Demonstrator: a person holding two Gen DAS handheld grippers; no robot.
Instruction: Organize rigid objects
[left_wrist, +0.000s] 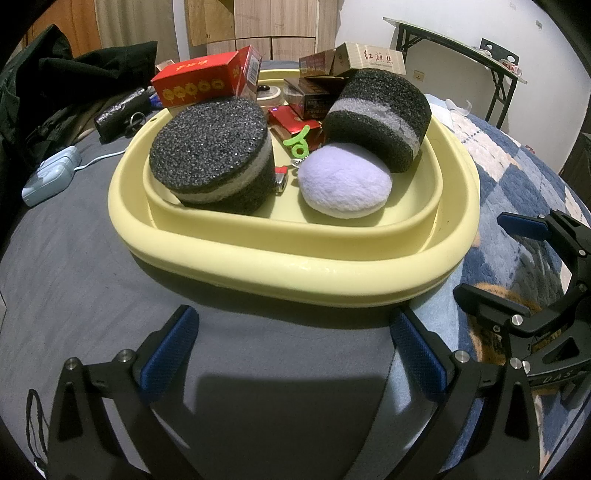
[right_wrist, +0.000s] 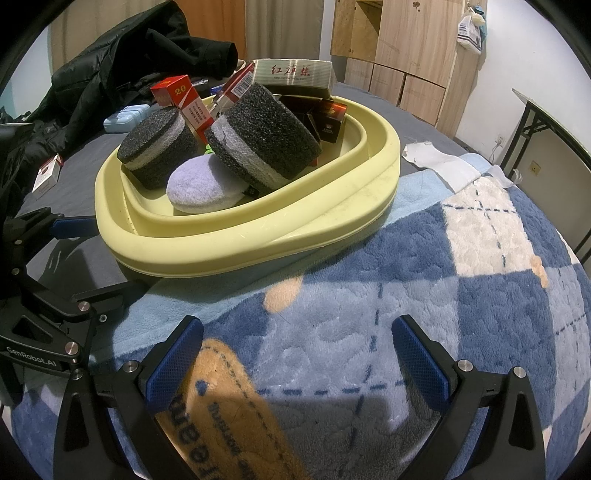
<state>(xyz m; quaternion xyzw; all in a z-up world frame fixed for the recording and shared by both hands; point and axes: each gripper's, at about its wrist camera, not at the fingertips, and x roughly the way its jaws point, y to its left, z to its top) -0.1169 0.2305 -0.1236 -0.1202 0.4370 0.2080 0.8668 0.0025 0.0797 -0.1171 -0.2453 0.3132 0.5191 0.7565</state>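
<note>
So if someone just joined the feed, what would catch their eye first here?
Probably the yellow basin on the bed, heaped with two dark foam cylinders, one upright at left, one tipped at right, and a lilac plush pad between them. Both grippers, left and right, sit open and empty in front.

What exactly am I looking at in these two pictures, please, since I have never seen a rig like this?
A person holds two hand-held grippers, each carrying a fisheye camera looking along its blue-padded fingers. One picture comes from the left gripper, the other from the right gripper; both are open and hold nothing. Ahead, on a bed, sits a yellow basin holding two black-and-grey sponge cylinders, one upright and one tilted, a lilac plush pad and cigarette boxes. The right gripper hovers over a blue checked blanket.
</note>
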